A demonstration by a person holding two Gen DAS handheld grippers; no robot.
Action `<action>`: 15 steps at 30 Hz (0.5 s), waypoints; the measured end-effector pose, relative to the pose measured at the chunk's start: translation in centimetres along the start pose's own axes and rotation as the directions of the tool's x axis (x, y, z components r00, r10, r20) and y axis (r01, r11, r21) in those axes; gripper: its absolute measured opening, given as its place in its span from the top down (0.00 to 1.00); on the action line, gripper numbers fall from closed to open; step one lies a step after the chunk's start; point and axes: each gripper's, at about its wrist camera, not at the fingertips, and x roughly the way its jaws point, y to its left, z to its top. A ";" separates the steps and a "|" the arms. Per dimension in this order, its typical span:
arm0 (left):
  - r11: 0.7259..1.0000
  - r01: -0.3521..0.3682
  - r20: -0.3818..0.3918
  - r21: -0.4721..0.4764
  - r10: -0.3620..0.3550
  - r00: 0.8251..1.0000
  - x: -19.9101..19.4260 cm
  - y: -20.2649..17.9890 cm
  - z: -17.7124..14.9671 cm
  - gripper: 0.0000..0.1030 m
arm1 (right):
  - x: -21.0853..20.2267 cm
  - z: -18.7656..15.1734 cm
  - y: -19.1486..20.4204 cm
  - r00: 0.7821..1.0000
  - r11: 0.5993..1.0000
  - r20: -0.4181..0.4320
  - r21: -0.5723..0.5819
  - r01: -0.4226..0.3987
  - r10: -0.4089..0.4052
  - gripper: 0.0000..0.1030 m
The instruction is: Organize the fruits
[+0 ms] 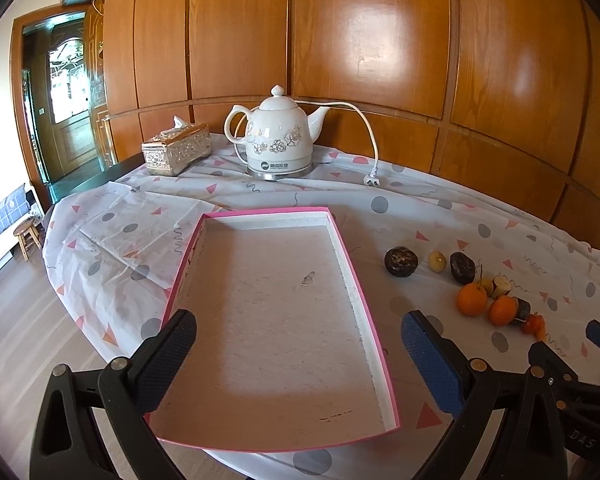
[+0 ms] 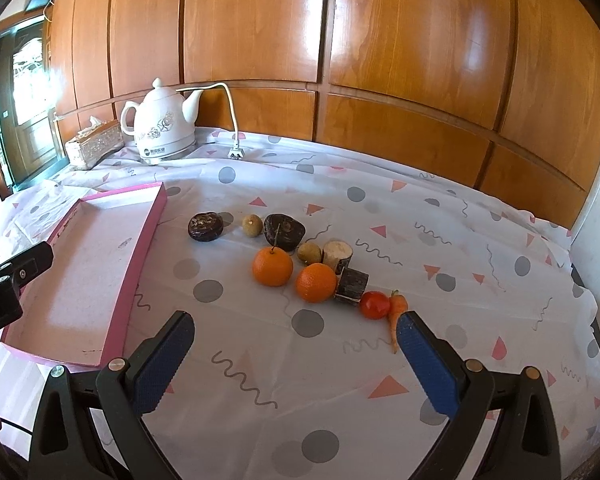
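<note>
Round orange tangerines (image 2: pixel 272 266) sit mid-counter among dark shrivelled fruits (image 2: pixel 205 227), right of shallow pink-rimmed cardboard tray (image 2: pixel 146 232). Likely light, soft-skinned, prone to rolling: grip across widest part, gently. Right gripper (image 2: pixel 294 338) fingers wide, holding nothing; left gripper (image 1: pixel 298 340) fingers wide over tray.

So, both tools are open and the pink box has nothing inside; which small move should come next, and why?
Probably move the right tool forward and lower it over the nearer orange. That fruit lies closest ahead of its open fingers, all the fruit is on the cloth beside the pink box, and the left tool hovers open over the box.
</note>
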 end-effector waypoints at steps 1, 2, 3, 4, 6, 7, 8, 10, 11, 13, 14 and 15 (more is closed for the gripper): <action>1.000 0.001 0.000 -0.002 -0.001 1.000 0.0 0.0 0.0 0.00 | 0.0 0.0 0.0 1.000 1.000 0.001 0.000 0.000 0.000 0.00; 1.000 0.001 0.001 -0.002 -0.001 1.000 0.0 0.0 0.0 0.00 | 0.0 0.0 0.0 1.000 1.000 0.001 0.000 0.000 0.000 0.00; 1.000 0.001 0.001 -0.001 -0.001 1.000 0.0 0.0 0.0 0.00 | 0.0 0.0 0.0 1.000 1.000 0.001 0.001 -0.002 0.002 0.00; 1.000 0.001 0.001 0.000 -0.001 1.000 0.0 0.0 0.0 0.00 | 0.0 0.0 -0.1 1.000 1.000 0.001 0.001 -0.002 0.002 0.00; 1.000 0.002 0.002 0.002 -0.002 1.000 0.0 -0.1 0.0 0.00 | 0.0 0.1 -0.1 1.000 1.000 0.004 0.001 -0.002 0.002 0.00; 1.000 0.002 0.004 0.002 -0.002 1.000 0.0 -0.2 0.0 0.00 | 0.0 0.1 -0.1 1.000 1.000 0.004 0.002 -0.003 0.003 0.00; 1.000 0.001 0.004 0.001 -0.001 1.000 0.0 -0.2 0.0 0.00 | -0.1 0.1 -0.1 1.000 1.000 0.005 0.002 -0.004 0.004 0.00; 1.000 -0.001 0.002 -0.001 0.001 1.000 -0.1 -0.1 0.0 0.00 | -0.1 0.1 -0.1 1.000 1.000 0.007 0.004 -0.004 0.004 0.00; 1.000 -0.001 0.002 -0.003 0.001 1.000 -0.1 -0.1 0.0 0.00 | -0.1 0.1 -0.2 1.000 1.000 0.007 0.006 -0.004 0.004 0.00; 1.000 -0.002 0.002 -0.004 0.002 1.000 -0.1 -0.1 0.0 0.00 | -0.2 0.0 -0.2 1.000 1.000 0.007 0.010 -0.003 0.003 0.00; 1.000 -0.002 0.002 -0.004 0.002 1.000 -0.1 -0.1 0.0 0.00 | -0.2 0.0 -0.2 1.000 1.000 0.007 0.011 -0.002 0.002 0.00; 1.000 -0.002 0.002 -0.003 0.002 1.000 -0.1 -0.1 0.0 0.00 | -0.2 0.0 -0.2 1.000 1.000 0.009 0.011 -0.002 0.002 0.00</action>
